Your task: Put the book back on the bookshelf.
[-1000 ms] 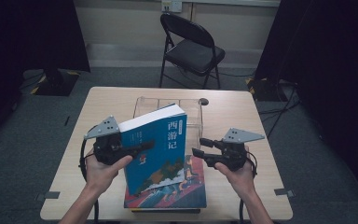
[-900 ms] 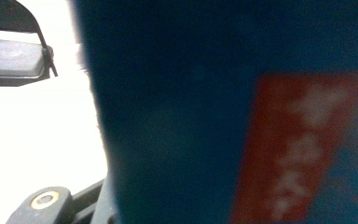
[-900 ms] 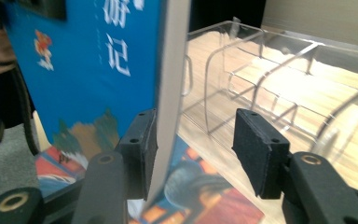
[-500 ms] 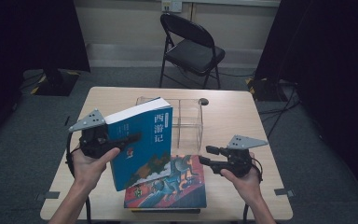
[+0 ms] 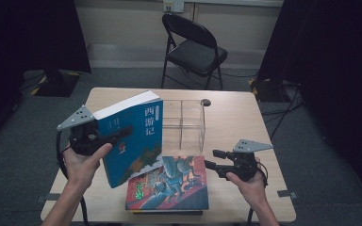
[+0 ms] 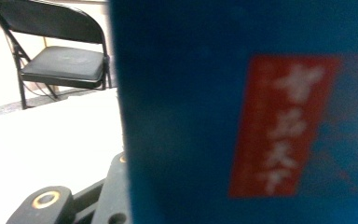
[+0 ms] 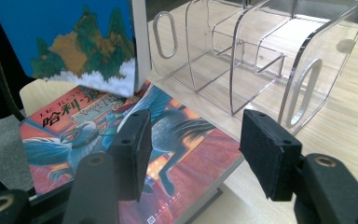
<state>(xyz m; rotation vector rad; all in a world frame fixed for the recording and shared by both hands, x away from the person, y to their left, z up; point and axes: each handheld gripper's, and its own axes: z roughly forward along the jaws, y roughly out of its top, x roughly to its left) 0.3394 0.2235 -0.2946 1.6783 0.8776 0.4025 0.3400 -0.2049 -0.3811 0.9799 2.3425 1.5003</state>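
A blue book (image 5: 132, 136) with a painted mountain cover hangs tilted over the table's left half. My left gripper (image 5: 122, 133) is shut on its left part, and the cover (image 6: 242, 116) crowds the left gripper view. Its lower corner (image 7: 74, 42) hangs just above a red book (image 5: 169, 186) lying flat at the front middle. My right gripper (image 5: 210, 158) hovers by the red book's right edge. Its jaws (image 7: 196, 149) have just been opening and stand apart with nothing between them, over the red cover (image 7: 74, 140).
A clear acrylic organiser (image 5: 184, 125) with upright dividers stands behind the red book, close ahead of my right gripper (image 7: 242, 60). A darker edge shows under the red book. The wooden table (image 5: 235, 122) has bare room at right. A black folding chair (image 5: 193, 52) stands beyond.
My left gripper has carried the blue book to the left. My right gripper has drawn away from the book's right edge, sinking toward the front right, and its jaws have spread.
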